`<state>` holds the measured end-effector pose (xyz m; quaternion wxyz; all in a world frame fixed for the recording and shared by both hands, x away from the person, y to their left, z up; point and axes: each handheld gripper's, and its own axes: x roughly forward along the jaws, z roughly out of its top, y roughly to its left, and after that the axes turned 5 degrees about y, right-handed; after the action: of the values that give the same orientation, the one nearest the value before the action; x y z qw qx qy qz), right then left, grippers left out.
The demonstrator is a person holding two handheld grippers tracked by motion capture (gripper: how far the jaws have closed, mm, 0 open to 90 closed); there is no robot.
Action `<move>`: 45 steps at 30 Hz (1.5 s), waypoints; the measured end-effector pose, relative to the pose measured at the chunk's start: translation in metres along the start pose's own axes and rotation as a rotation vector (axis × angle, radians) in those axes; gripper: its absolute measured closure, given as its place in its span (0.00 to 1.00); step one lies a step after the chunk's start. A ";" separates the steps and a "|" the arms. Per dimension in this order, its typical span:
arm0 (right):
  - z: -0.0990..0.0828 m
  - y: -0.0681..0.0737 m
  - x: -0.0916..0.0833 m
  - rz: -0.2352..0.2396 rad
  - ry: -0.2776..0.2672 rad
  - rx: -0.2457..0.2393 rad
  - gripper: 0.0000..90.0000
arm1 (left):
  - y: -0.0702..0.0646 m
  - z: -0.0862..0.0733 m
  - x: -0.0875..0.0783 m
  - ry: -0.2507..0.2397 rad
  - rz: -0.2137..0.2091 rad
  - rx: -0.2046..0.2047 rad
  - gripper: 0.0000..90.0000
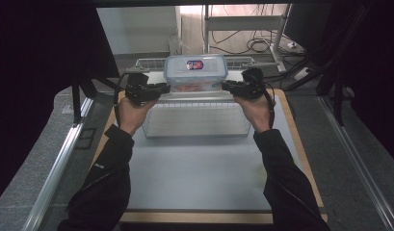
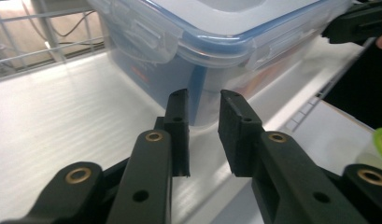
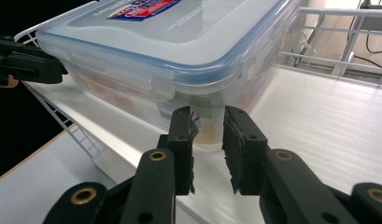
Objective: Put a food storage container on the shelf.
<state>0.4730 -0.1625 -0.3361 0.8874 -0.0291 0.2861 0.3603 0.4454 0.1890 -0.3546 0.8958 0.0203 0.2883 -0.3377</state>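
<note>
On top of the white wire shelf [image 1: 151,103] at the far side of the table stands the clear plastic food box with the blue-edged clip lid [image 1: 195,72], directly between my two grippers. My left gripper [image 1: 162,88] points at its left end, my right gripper [image 1: 227,86] at its right end, both about equally near, so the long axis of the box runs from one hand to the other. In each gripper view my jaws stand a narrow gap apart, just short of a lower corner of the box, with nothing between them. I cannot make out the reddish contents clearly, nor whether any pad touches the wall.
</note>
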 end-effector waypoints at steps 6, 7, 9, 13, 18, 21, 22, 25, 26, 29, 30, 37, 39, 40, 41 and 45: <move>0.001 0.001 0.003 -0.011 0.004 0.002 0.80 | 0.001 0.000 0.002 0.003 0.001 -0.012 0.79; 0.001 0.001 0.003 -0.012 0.004 0.001 0.80 | 0.000 0.000 0.002 0.003 0.003 -0.005 0.79; 0.000 0.003 0.002 -0.016 0.002 -0.003 0.81 | -0.001 -0.002 0.000 -0.008 -0.010 -0.006 0.78; -0.002 0.005 -0.001 0.006 -0.007 -0.009 0.76 | -0.008 -0.008 -0.005 -0.041 -0.030 0.011 0.66; -0.008 0.011 -0.004 0.022 -0.009 -0.035 0.62 | -0.018 -0.019 -0.009 -0.071 -0.043 0.046 0.49; -0.012 0.017 -0.007 0.029 -0.005 -0.062 0.52 | -0.025 -0.026 -0.012 -0.048 -0.050 0.080 0.43; -0.013 0.019 -0.008 0.028 -0.005 -0.071 0.48 | -0.027 -0.029 -0.012 -0.043 -0.047 0.088 0.41; -0.019 0.024 -0.011 0.035 -0.012 -0.090 0.41 | -0.033 -0.041 -0.014 -0.036 -0.052 0.103 0.37; -0.021 0.025 -0.012 0.035 -0.010 -0.096 0.39 | -0.035 -0.043 -0.014 -0.036 -0.053 0.104 0.35; -0.027 0.028 -0.015 0.029 -0.006 -0.118 0.34 | -0.040 -0.054 -0.014 -0.024 -0.061 0.113 0.31; -0.029 0.029 -0.016 0.027 -0.006 -0.125 0.32 | -0.041 -0.057 -0.014 -0.020 -0.061 0.118 0.29; -0.047 0.037 -0.021 0.035 0.007 -0.155 0.19 | -0.054 -0.076 -0.016 -0.012 -0.079 0.134 0.20; -0.053 0.040 -0.022 0.032 0.013 -0.166 0.17 | -0.058 -0.082 -0.017 -0.005 -0.078 0.140 0.19; -0.056 0.041 -0.023 0.027 0.013 -0.171 0.16 | -0.060 -0.085 -0.017 -0.001 -0.081 0.139 0.18; -0.060 0.043 -0.024 0.026 0.018 -0.180 0.14 | -0.061 -0.088 -0.017 0.005 -0.083 0.139 0.16; -0.073 0.046 -0.026 0.034 0.025 -0.191 0.11 | -0.067 -0.100 -0.017 0.022 -0.088 0.144 0.13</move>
<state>0.3922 -0.1633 -0.3757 0.8707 -0.1131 0.2621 0.4004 0.3431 0.1709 -0.4182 0.8731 0.0756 0.2736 -0.3964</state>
